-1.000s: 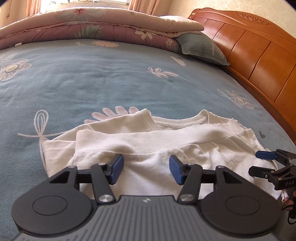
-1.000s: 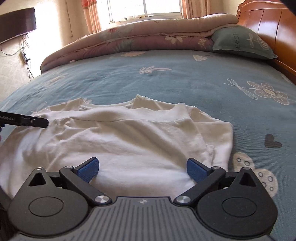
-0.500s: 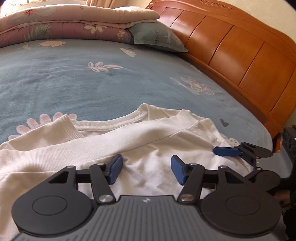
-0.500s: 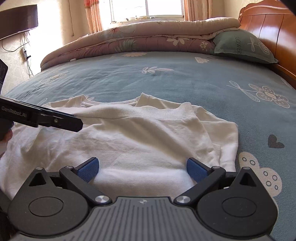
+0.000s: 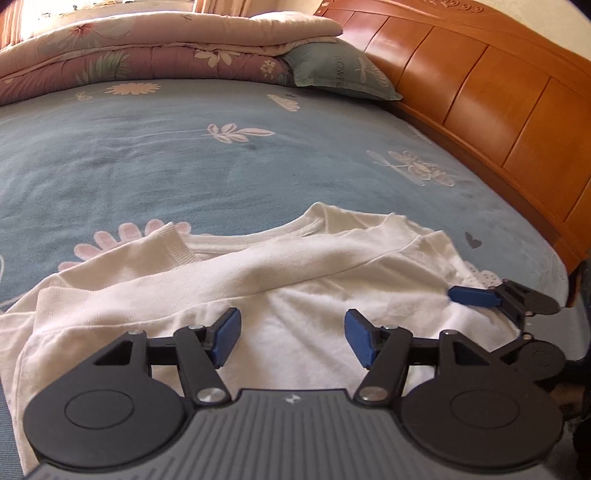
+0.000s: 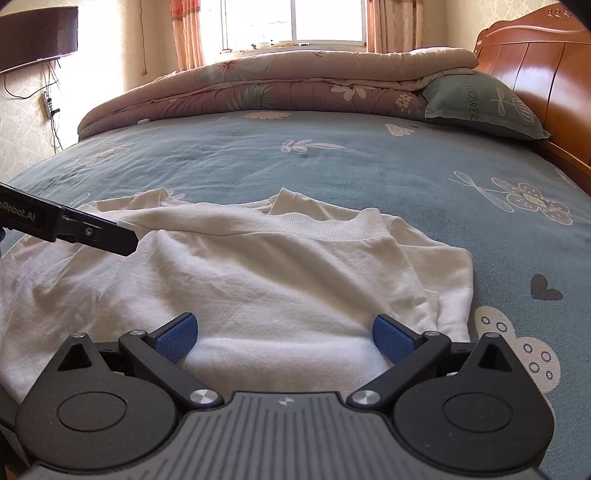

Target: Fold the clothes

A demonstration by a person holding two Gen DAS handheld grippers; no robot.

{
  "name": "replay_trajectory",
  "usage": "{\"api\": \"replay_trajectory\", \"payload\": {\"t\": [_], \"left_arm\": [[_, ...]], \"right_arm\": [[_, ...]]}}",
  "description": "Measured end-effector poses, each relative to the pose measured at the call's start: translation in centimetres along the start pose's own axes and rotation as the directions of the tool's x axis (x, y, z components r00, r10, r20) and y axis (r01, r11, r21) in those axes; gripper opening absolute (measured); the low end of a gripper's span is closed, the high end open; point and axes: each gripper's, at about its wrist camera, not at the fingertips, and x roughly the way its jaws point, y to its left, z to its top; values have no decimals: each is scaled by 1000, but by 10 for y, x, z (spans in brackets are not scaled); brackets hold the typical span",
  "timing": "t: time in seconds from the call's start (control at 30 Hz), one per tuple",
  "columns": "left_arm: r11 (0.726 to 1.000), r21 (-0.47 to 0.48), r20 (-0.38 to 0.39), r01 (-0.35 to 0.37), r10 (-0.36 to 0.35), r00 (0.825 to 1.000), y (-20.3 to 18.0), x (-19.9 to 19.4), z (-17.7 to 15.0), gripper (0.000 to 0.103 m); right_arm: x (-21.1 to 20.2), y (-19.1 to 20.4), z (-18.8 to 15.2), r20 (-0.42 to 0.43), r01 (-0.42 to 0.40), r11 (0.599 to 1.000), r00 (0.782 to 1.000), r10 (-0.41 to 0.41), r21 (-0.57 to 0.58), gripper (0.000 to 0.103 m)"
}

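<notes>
A white sweatshirt (image 5: 295, 266) lies folded on the blue flowered bedsheet (image 5: 184, 166), its ribbed hem (image 6: 332, 227) turned up toward the collar. My left gripper (image 5: 291, 325) hovers over the shirt's near half. Its jaws are opening, and only flat fabric lies below the gap, untouched by the pads. One of its black fingers (image 6: 92, 232) reaches in from the left in the right wrist view. My right gripper (image 6: 282, 326) stands wide open over the shirt's near edge, its blue pad (image 5: 471, 295) showing at the shirt's right side.
A rolled floral quilt (image 6: 277, 85) and a grey-green pillow (image 6: 480, 103) lie at the far end of the bed. The wooden headboard (image 5: 480, 85) runs along the right side. A window (image 6: 295, 18) is behind, and a dark shelf (image 6: 37, 37) hangs on the left wall.
My left gripper has slid rightward across the shirt, its finger reaching further into the right wrist view, and its jaws stand slightly wider. The right gripper has stayed put.
</notes>
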Motion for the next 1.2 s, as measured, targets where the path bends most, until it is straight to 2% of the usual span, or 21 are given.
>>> {"api": "replay_trajectory", "payload": {"t": [0.1, 0.2, 0.27, 0.3, 0.4, 0.47, 0.53, 0.63, 0.8, 0.87, 0.9, 0.93, 1.0, 1.1, 1.2], "left_arm": [[1000, -11, -14, -26, 25, 1000, 7, 5, 5, 60], [997, 61, 49, -56, 53, 997, -5, -17, 13, 61], [998, 58, 60, -29, 26, 998, -7, -31, 12, 63], [999, 42, 55, -12, 10, 998, -8, -38, 9, 64], [1000, 10, 33, -21, 21, 999, -8, -45, -10, 64], [998, -31, -6, -58, 58, 998, -3, -44, -26, 64], [989, -79, -55, -129, 124, 991, 7, -42, -39, 63], [981, -164, -25, -106, 103, 994, 21, -59, -45, 64], [978, -176, 59, -115, 127, 990, 33, -78, -33, 65], [974, -202, 66, -107, 123, 990, 45, -70, -32, 66], [965, -232, 39, -123, 136, 990, 52, -63, -33, 65], [949, -275, -1, -153, 159, 987, 61, -56, -34, 59], [938, -320, 12, -135, 146, 989, 66, -61, -35, 59], [948, -303, 52, -95, 117, 992, 56, -82, -33, 64], [963, -256, 30, -84, 94, 995, 37, -92, -37, 65]], "right_arm": [[0, 1, 2, -9, 3, 1000, 1000, -3, -9, 103], [-6, 2, 7, -33, -3, 1000, 999, 2, -8, 103], [-13, 4, 8, -30, -8, 1000, 1000, 7, -16, 103], [-17, 5, 8, -24, -13, 1000, 1000, 13, -23, 103], [-28, 12, 4, -18, -35, 998, 999, 34, -50, 103], [-32, 16, 0, -31, -27, 998, 999, 25, -61, 103], [-34, 17, -4, -47, -10, 998, 999, 7, -70, 103], [-40, 14, -10, -73, -1, 999, 997, -3, -51, 103], [-48, 14, -17, -79, -11, 1000, 997, 10, -7, 103], [-49, 17, -19, -90, -19, 1000, 996, 18, -9, 103], [-48, 19, -20, -96, -19, 1000, 995, 17, -13, 103], [-48, 20, -21, -103, -18, 1000, 995, 16, -16, 103], [-48, 23, -22, -115, -10, 1000, 993, 7, -25, 103], [-55, 24, -22, -101, -23, 1000, 995, 21, -11, 103], [-56, 24, -21, -90, -14, 1000, 996, 13, -12, 103]]}}
